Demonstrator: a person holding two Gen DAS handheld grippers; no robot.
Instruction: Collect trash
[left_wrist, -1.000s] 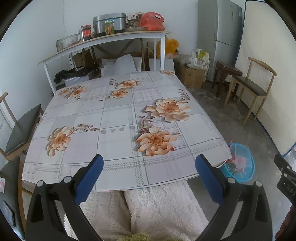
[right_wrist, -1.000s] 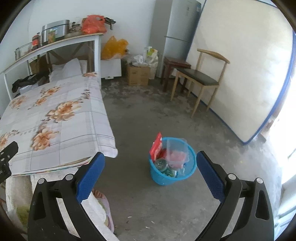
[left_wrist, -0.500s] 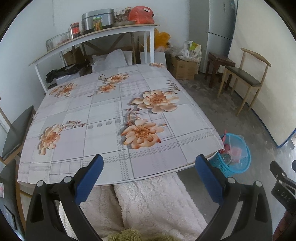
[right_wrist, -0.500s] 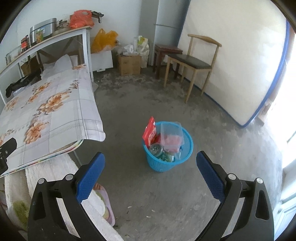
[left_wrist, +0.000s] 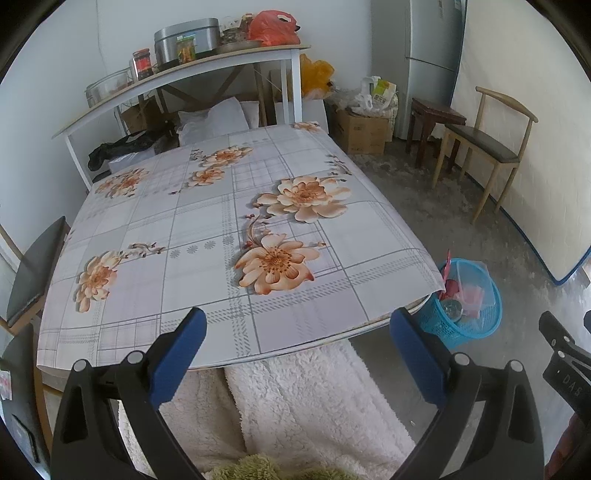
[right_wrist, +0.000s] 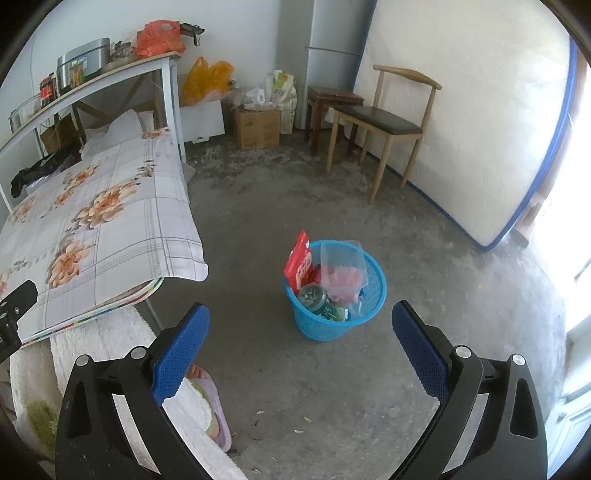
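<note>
1. Our left tool (left_wrist: 295, 345) hangs over the near edge of the worktop (left_wrist: 110, 236), which is covered with a grey-checked cloth printed with orange flowers; its blue-padded jaws are spread wide with nothing between them.
2. Our right tool (right_wrist: 301, 339) points down at the grey concrete floor (right_wrist: 424, 266), its jaws equally wide apart and holding nothing.
3. The round blue plastic mesh basket (right_wrist: 369, 295) stands on the floor just off the worktop's near right corner, apart from both tools.
4. In the basket we see a red snack packet (right_wrist: 299, 264) standing upright, a clear plastic container (right_wrist: 341, 258) and a green can (right_wrist: 316, 297).
5. A white fleecy blanket (left_wrist: 295, 398) lies under the worktop's near edge.
6. A wooden chair with a dark seat (right_wrist: 384, 120) stands against a white mattress with blue edging (right_wrist: 480, 110).
</note>
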